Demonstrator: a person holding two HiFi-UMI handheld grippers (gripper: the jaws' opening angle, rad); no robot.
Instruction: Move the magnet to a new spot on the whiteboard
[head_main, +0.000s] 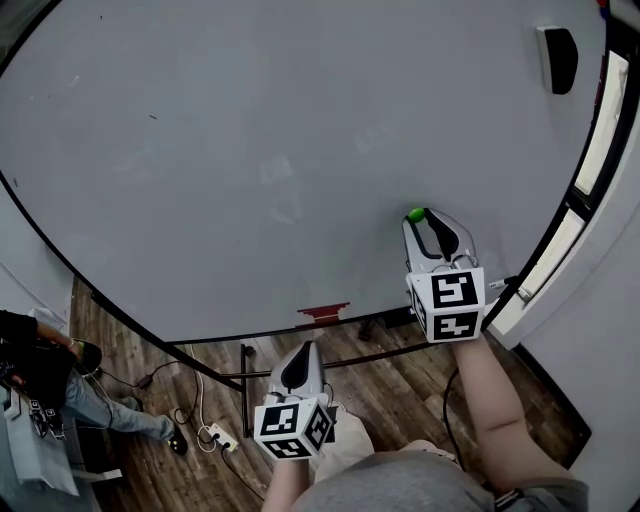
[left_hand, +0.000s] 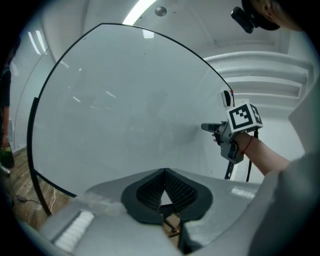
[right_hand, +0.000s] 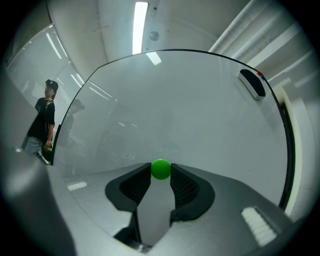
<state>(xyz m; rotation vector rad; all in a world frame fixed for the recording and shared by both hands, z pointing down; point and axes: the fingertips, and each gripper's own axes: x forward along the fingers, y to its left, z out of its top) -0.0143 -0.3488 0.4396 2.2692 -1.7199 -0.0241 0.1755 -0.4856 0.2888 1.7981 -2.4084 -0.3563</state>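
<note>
No legible txt, nos. or brands anywhere. Cubes (head_main: 293, 428) on left gripper (head_main: 303, 348) & right gripper (head_main: 421, 217) show b/w square markers only.

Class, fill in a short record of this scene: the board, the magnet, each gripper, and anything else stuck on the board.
Board: whiteboard, nearly blank
Magnet: small green magnet, low on the board's right part
Right gripper: right gripper at the board, jaw tips pressing the magnet from both sides
Left gripper: left gripper held low, off the board, jaws together with nothing between them
Also on board: black eraser near the top right corner
</note>
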